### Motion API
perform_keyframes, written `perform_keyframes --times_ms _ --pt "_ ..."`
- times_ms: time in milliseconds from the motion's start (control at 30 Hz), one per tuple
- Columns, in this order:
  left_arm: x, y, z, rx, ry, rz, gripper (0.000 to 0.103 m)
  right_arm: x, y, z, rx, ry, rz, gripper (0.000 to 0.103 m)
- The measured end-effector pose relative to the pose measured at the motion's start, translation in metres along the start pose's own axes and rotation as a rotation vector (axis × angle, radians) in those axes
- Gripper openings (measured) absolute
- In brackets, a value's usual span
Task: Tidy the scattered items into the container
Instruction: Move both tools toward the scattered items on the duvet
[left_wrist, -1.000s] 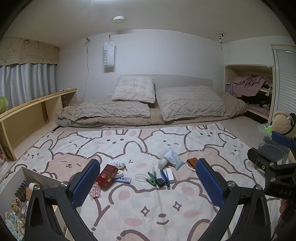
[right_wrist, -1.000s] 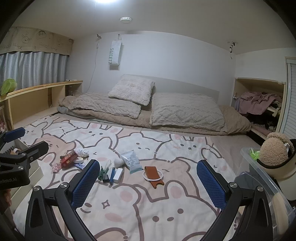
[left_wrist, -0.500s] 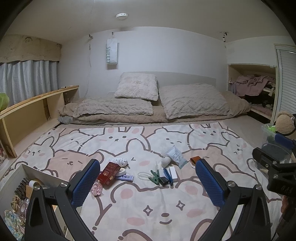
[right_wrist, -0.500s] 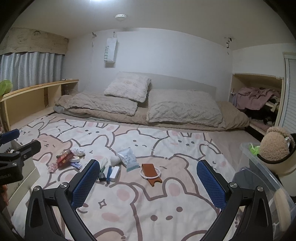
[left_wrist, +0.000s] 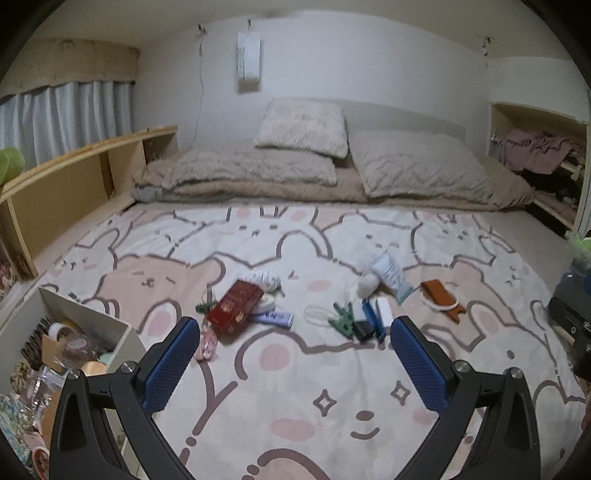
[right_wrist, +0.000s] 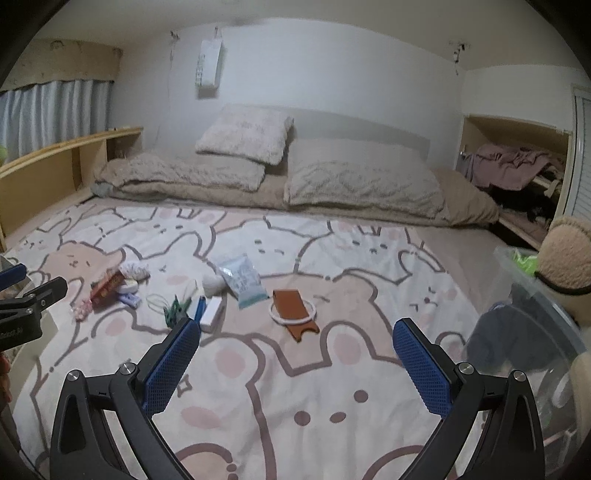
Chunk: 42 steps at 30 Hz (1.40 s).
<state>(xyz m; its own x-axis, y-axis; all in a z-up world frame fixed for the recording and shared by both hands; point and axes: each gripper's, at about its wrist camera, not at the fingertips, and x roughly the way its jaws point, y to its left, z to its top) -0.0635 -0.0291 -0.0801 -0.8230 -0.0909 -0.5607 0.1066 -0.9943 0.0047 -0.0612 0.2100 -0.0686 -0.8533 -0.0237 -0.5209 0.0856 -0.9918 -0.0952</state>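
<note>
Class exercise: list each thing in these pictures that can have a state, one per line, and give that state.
left gripper: open, empty
right gripper: open, empty
white box: open-topped, partly filled
red box: lying flat, shut
brown case: lying across white ring
blue packet: lying flat
curtain: drawn shut

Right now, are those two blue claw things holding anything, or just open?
Left gripper: open, holding nothing, above the bedspread.
Right gripper: open, holding nothing.
</note>
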Motion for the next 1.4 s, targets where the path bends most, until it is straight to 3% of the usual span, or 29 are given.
perform_keyframes --times_ms 233,633,1167,1300,1400 --pt "0.043 0.007 -0.019 -0.02 0.119 0.005 0.103 0.03 0.0 -0.015 0.027 0.079 0.012 0.103" --pt "0.09 0.014 -0.041 -0.045 0.209 0.02 0.103 0.074 0.005 -0.041 0.065 0.196 0.06 0.103" --pt "0.155 0.026 -0.065 -0.109 0.336 0.148 0.103 0.114 0.014 -0.075 0.082 0.314 0.1 0.103" --pt "0.163 0.038 -0.061 -0.149 0.339 0.214 0.103 0.121 0.016 -0.083 0.096 0.327 0.117 0.103" --pt "0.167 0.05 -0.055 -0.154 0.311 0.305 0.103 0.124 0.016 -0.088 0.106 0.336 0.126 0.103"
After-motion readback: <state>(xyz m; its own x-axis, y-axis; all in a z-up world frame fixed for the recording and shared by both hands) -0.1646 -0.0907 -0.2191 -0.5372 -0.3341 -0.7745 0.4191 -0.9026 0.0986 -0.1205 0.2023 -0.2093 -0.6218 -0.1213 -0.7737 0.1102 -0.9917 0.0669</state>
